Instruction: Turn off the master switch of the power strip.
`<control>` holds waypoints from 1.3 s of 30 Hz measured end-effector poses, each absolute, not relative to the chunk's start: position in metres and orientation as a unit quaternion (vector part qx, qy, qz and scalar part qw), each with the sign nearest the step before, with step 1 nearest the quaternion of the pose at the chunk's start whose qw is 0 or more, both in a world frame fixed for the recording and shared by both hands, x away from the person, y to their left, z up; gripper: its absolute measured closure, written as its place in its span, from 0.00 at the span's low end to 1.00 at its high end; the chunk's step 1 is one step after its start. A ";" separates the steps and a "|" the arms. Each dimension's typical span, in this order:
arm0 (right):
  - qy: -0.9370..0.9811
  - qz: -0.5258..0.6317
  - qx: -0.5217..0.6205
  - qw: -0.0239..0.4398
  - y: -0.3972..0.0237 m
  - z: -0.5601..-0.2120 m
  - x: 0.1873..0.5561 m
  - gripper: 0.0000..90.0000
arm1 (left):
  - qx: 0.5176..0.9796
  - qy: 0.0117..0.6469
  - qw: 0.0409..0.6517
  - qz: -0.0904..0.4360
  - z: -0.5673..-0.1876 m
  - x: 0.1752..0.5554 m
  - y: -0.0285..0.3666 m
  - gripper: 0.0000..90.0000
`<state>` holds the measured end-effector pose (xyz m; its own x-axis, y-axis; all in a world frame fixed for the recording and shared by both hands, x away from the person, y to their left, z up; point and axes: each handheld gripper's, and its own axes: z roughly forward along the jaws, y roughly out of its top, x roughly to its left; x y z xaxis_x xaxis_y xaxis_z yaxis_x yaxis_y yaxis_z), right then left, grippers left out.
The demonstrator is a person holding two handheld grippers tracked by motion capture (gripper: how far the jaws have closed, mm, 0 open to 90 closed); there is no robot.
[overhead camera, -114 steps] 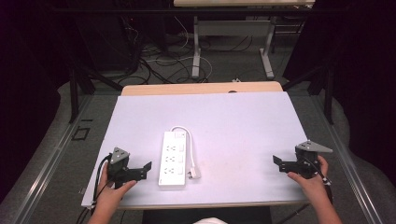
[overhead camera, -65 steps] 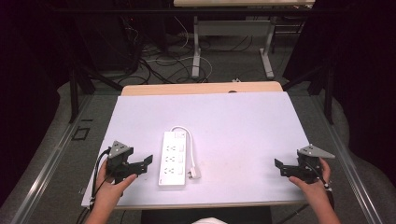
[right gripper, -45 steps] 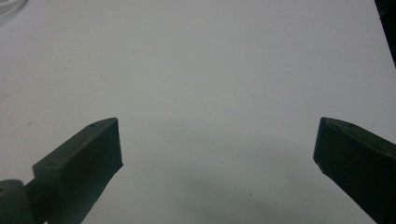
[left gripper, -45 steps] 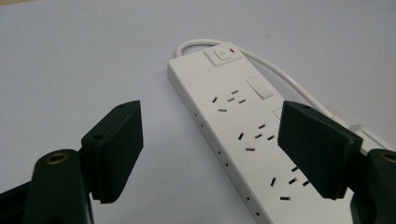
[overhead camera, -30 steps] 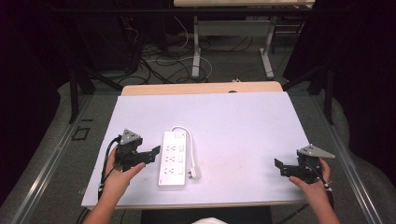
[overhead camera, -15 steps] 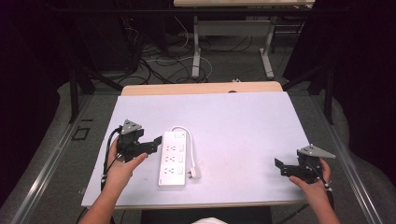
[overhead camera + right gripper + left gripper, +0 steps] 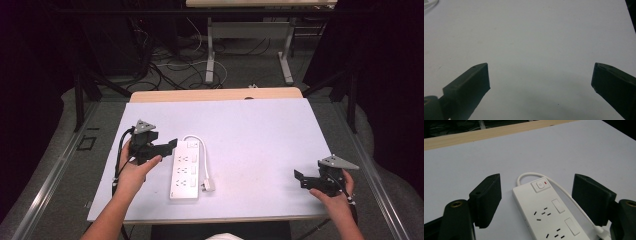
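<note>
The left tongs [image 7: 172, 145] hang just left of the power strip [image 7: 186, 169], at its switch end, jaws spread wide and gripping nothing; in the left gripper view they straddle that end without touching it, which reads as lining up for a grasp across the strip's narrow width, or for a press on the switch [image 7: 540, 185]; the strip itself lies flat on the bench [image 7: 260, 130], left of its middle, long axis running away from the person; it is a smooth, white, hard-plastic slab with rounded corners, rows of dark socket slots and small rocker buttons; its thin white cable [image 7: 202, 155] loops out of the far end and runs down the strip's right side to a plug [image 7: 208, 186] resting beside it; the bench top is matt and pale; the right tongs [image 7: 300, 177] rest well to the right of the strip, near the bench's front edge, likewise released and empty, seemingly parked.
</note>
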<state>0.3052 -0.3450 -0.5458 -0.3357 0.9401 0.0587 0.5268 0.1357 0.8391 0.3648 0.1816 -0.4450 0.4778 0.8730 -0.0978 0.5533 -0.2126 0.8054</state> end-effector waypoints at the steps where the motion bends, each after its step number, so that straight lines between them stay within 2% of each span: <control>1: 0.709 0.407 0.517 0.253 -0.345 -0.546 0.305 0.02 | 0.754 0.473 0.413 0.193 -0.445 0.366 0.181 0.27; 28: 0.708 0.408 0.519 0.251 -0.347 -0.547 0.306 0.02 | 0.755 0.474 0.412 0.188 -0.448 0.393 0.146 0.30; 33: 0.707 0.408 0.521 0.249 -0.347 -0.547 0.305 0.02 | 0.758 0.473 0.411 0.183 -0.449 0.397 0.139 0.33; 39: 0.707 0.408 0.520 0.253 -0.347 -0.547 0.306 0.02 | 0.760 0.473 0.409 0.175 -0.451 0.401 0.133 0.43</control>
